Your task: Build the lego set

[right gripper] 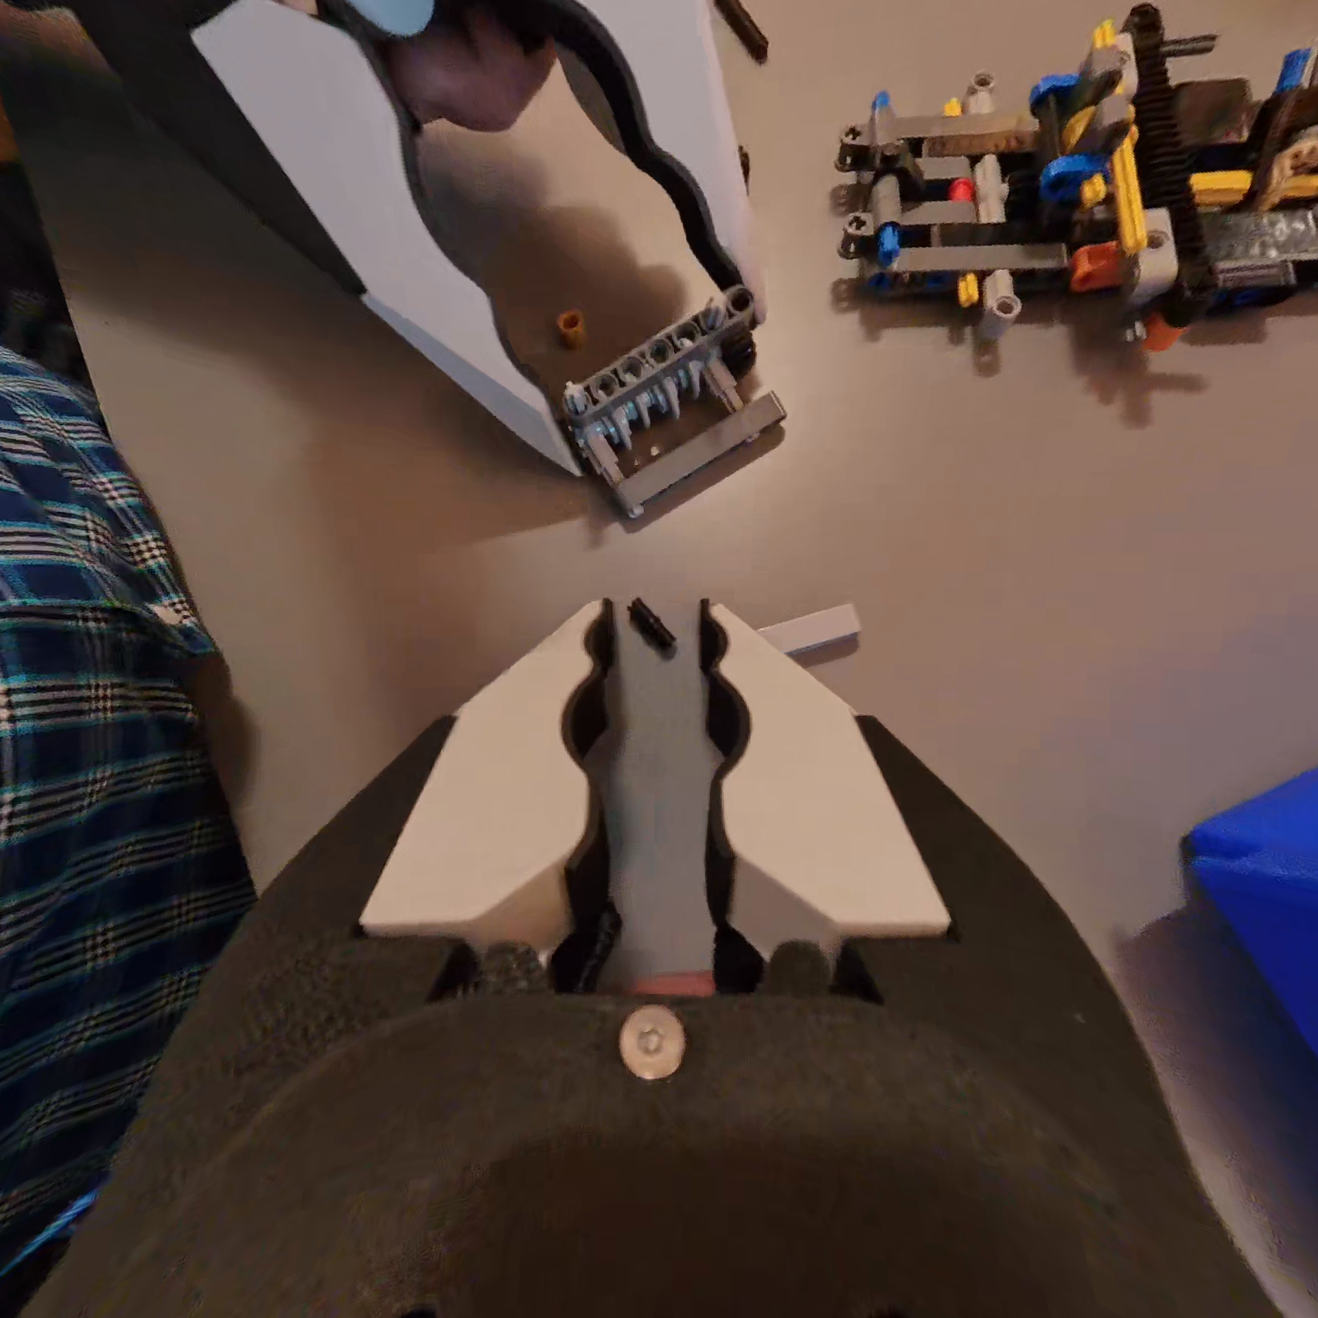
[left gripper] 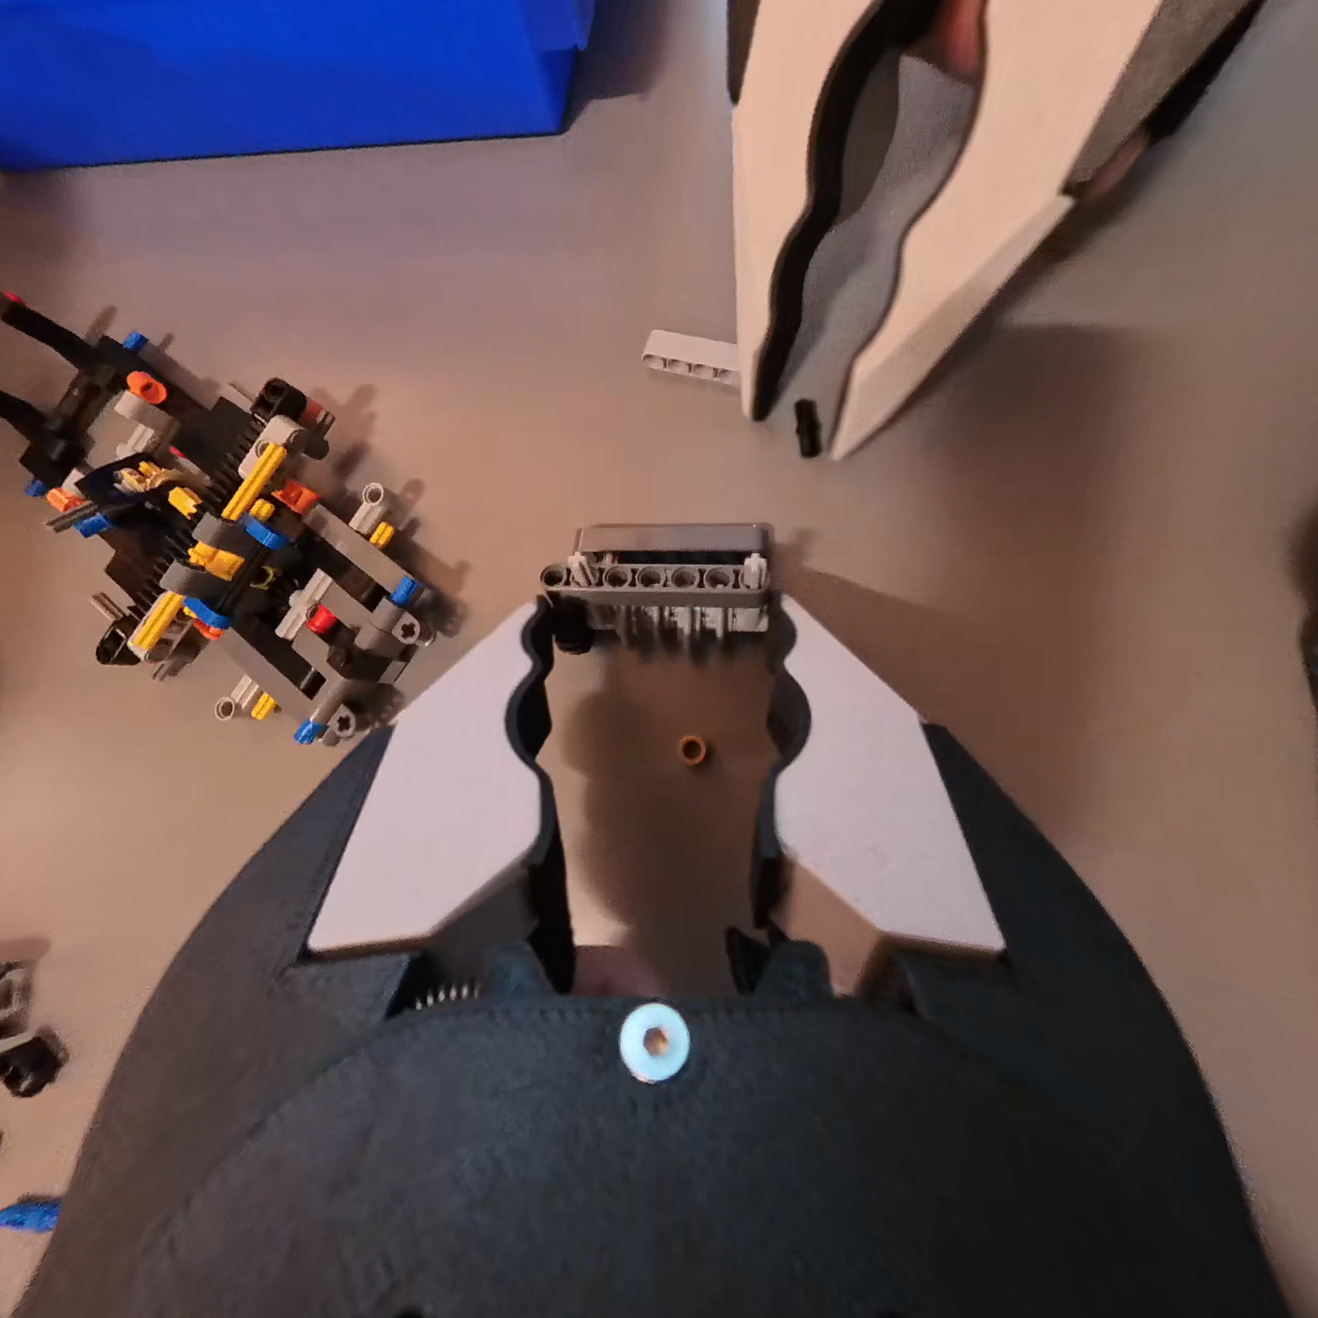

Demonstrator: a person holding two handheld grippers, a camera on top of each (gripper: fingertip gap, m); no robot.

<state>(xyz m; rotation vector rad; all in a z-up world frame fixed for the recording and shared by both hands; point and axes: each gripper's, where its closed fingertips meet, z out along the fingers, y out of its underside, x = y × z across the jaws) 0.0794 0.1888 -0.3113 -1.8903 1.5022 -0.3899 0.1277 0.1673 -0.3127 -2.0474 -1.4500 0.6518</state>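
My left gripper (left gripper: pixel 656 617) is shut on a small grey sub-assembly (left gripper: pixel 660 581), gripping a holed beam by its ends, low over the table. It shows in the right wrist view (right gripper: pixel 670 399) too. A small tan bush (left gripper: pixel 690 750) lies on the table under the left fingers. My right gripper (right gripper: pixel 657 624) is open, its tips on either side of a short black pin (right gripper: pixel 650 622) that lies on the table. The large black, grey and yellow model (left gripper: pixel 235 556) rests to the left and also shows in the right wrist view (right gripper: pixel 1084 200).
A light grey beam (right gripper: pixel 813 631) lies beside my right fingertip. A blue box (left gripper: pixel 285 71) stands at the table's far side. Loose dark pieces (left gripper: pixel 25 1055) lie near the left edge. A person's plaid sleeve (right gripper: pixel 85 713) is at the left.
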